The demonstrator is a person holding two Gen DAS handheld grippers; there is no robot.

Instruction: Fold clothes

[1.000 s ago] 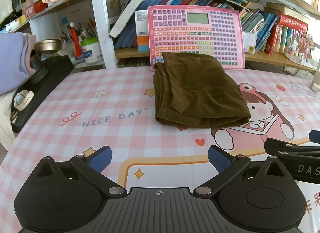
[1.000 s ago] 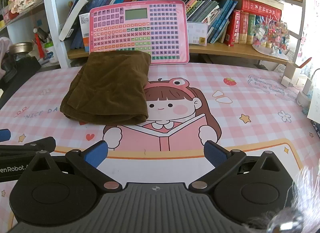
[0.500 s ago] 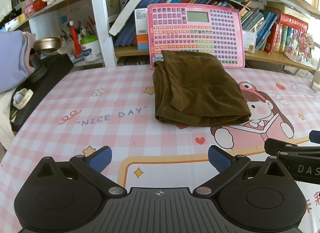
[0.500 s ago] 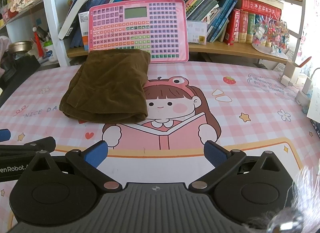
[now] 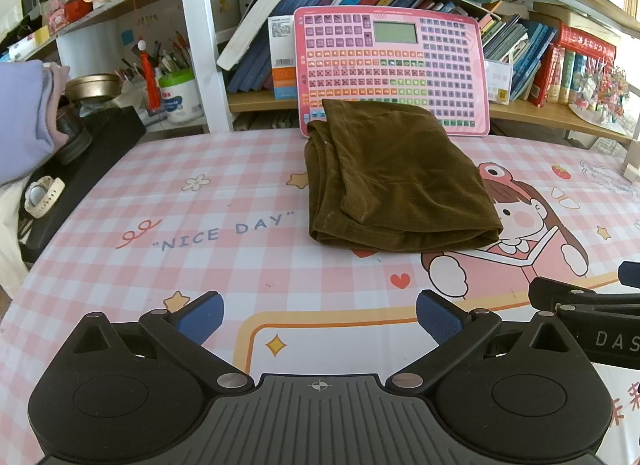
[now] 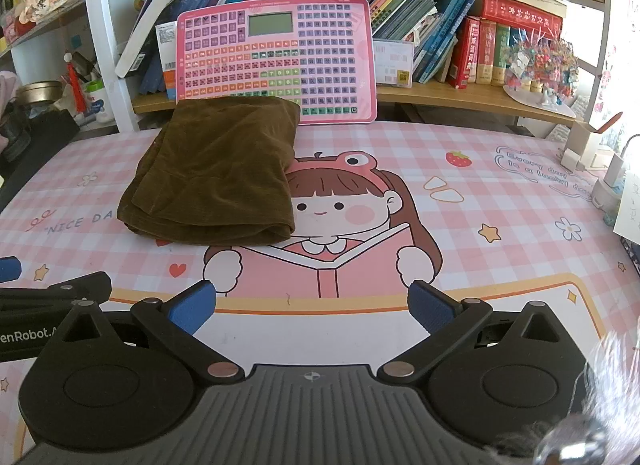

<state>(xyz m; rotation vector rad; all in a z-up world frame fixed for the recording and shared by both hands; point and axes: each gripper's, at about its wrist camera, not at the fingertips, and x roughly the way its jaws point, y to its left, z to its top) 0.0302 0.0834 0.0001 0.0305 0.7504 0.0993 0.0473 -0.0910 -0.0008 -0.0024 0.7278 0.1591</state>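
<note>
A brown garment (image 5: 396, 181) lies folded in a neat rectangle on the pink checked tablecloth (image 5: 200, 233), at the back middle of the table. It also shows in the right wrist view (image 6: 216, 173). My left gripper (image 5: 318, 315) is open and empty, low over the table's near edge, well short of the garment. My right gripper (image 6: 312, 307) is open and empty too, beside the left one, to the garment's near right.
A pink keyboard toy (image 5: 394, 65) leans on the bookshelf behind the garment. Folded lilac clothes (image 5: 24, 117) and a black case with a watch (image 5: 42, 195) sit at the left. White chargers and a box (image 6: 592, 161) stand at the right edge.
Both grippers have stayed open and nearly still. The garment sits slightly higher in both views, a small drift of the cameras.
</note>
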